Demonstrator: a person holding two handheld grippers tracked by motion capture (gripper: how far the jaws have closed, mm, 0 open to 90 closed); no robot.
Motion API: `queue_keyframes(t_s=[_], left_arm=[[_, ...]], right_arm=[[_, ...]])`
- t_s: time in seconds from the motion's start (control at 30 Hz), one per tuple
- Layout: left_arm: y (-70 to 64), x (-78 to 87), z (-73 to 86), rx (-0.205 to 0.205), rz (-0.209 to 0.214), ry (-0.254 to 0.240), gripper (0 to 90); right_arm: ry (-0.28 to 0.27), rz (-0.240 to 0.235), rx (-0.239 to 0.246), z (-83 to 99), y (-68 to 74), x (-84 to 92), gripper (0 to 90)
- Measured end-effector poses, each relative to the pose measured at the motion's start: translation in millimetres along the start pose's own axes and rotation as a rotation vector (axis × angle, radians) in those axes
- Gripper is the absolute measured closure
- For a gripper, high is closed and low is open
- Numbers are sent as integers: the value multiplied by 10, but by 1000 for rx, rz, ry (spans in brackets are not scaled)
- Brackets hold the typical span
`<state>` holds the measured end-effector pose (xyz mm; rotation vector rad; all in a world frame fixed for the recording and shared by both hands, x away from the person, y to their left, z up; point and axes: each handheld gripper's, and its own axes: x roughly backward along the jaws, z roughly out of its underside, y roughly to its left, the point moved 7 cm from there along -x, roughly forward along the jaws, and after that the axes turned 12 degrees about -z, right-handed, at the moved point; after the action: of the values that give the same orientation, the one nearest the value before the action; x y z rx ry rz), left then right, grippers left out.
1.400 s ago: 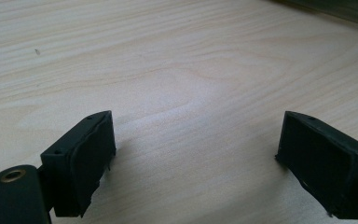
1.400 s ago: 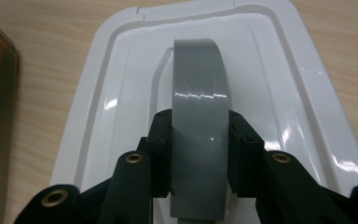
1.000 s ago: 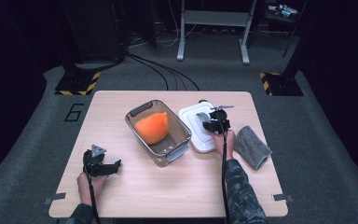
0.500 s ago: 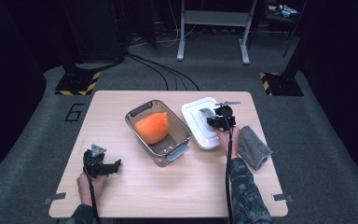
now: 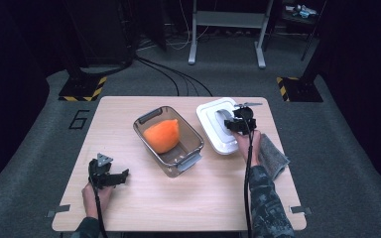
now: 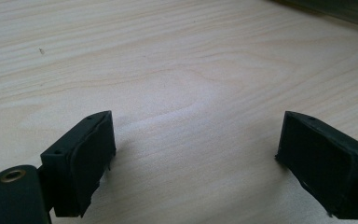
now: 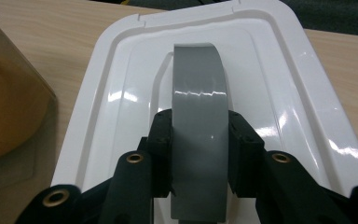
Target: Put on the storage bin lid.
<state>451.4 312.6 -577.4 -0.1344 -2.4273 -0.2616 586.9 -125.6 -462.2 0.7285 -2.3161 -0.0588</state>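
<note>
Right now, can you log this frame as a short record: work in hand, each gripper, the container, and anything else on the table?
work in hand: lifting the white lid by its grey handle
right gripper: shut on the grey handle, a pad on each side
left gripper: open, nothing between its jaws, low over bare table
container: clear, uncovered, left of the white lid
contents: orange object inside
other: grey cloth at the table's right edge
</note>
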Motion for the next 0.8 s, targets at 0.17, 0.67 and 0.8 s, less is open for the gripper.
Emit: queue_keyframes(t_s=[0.17,0.67,0.8], left_arm=[[3,3,1,-1,2,3,108],[3,2,1,0,3,3,108],[2,3,2,1,4,4,108]], right_arm=[[-16,4,0,-86,18,114,665],[-37,-3,47,-336,215,342,665],[-41,-12,59,-401,315,386,664]])
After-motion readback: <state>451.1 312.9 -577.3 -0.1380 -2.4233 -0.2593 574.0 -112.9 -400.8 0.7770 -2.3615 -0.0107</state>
